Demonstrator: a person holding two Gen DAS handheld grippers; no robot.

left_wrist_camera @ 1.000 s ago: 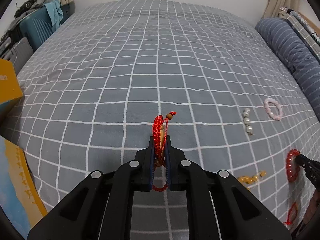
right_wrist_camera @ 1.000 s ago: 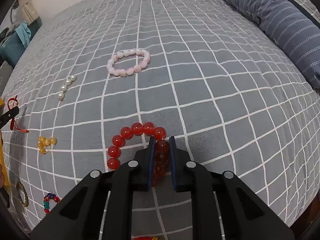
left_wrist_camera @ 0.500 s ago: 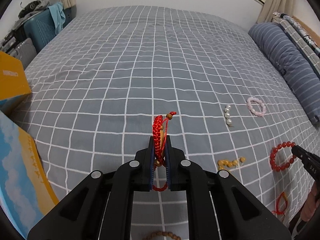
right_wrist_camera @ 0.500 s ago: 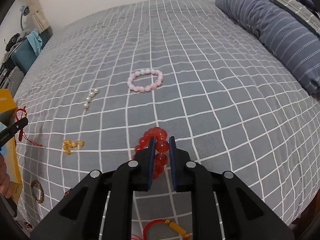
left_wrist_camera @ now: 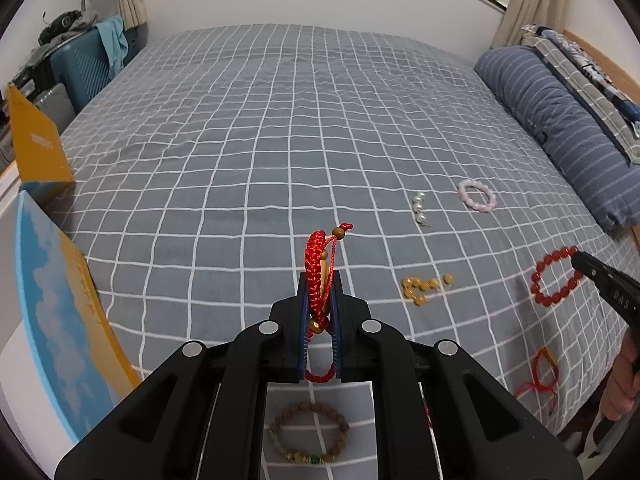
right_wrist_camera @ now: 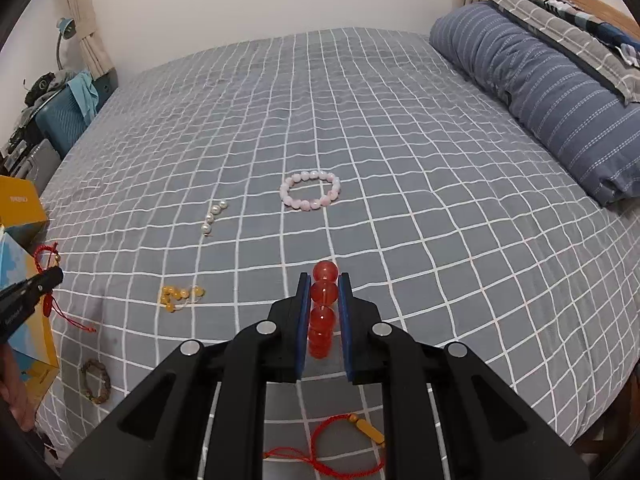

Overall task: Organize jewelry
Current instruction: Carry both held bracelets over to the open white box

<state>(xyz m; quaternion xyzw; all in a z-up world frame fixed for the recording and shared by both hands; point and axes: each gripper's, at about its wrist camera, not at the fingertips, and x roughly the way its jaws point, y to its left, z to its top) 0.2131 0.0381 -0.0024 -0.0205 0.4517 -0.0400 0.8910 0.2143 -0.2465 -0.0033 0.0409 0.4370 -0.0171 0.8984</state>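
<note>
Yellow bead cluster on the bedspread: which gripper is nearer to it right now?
Hard to call; left, slightly. The left gripper, shut on the red cord bracelet, is just left of the yellow bead cluster. The right gripper, holding the red bead bracelet, sits to its right.

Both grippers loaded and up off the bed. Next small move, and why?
Probably carry the left gripper leftward toward the yellow box. It is shut on the red braided bracelet, held clear above the bedspread, and the box stands at the left edge of its view. The right gripper is likewise shut on the red bead bracelet and could follow.
</note>
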